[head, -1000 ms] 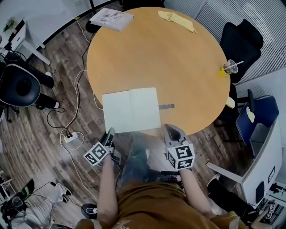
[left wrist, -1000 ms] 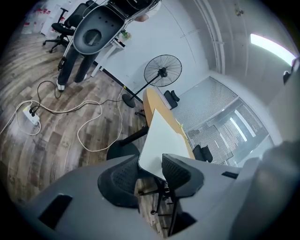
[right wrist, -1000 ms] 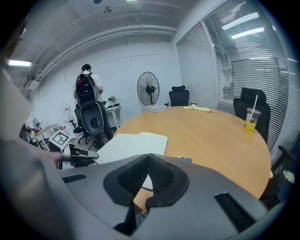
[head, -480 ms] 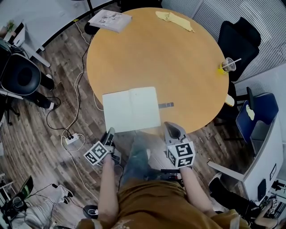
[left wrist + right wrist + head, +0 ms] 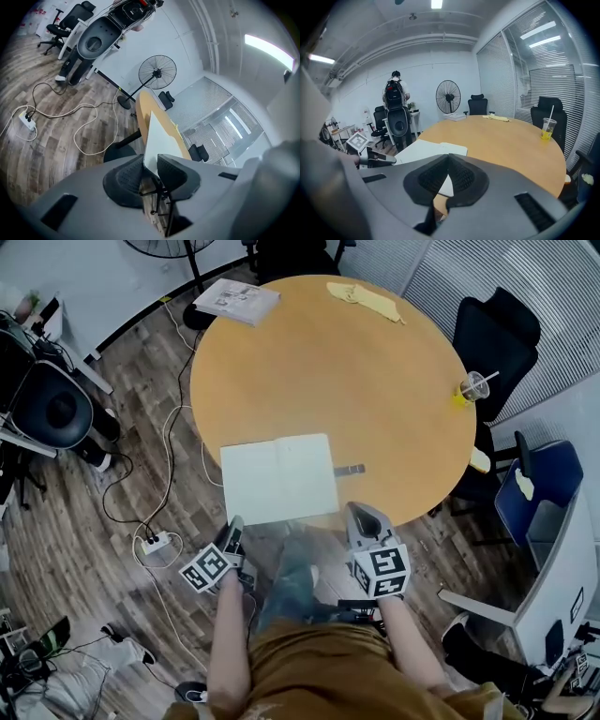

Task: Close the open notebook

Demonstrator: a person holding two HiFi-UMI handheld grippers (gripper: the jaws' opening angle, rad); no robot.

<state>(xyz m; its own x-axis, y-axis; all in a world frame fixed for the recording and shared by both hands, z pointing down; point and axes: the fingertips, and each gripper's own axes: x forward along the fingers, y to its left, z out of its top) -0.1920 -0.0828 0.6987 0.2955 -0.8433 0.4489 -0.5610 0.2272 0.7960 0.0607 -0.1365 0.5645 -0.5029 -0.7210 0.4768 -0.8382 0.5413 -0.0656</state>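
As its jaws narrow, left gripper [image 5: 150,162] straddles notebook [image 5: 158,136] corner; not gripping.

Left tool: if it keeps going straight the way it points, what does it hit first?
The open notebook. Its near corner already sits between the jaws of the left tool, which have just been closing but don't look clamped on it yet.

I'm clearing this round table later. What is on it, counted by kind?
Notebook: 1
Booklet: 1
Yellow cloth: 1
Cup: 1
Small grey item: 1
Total: 5
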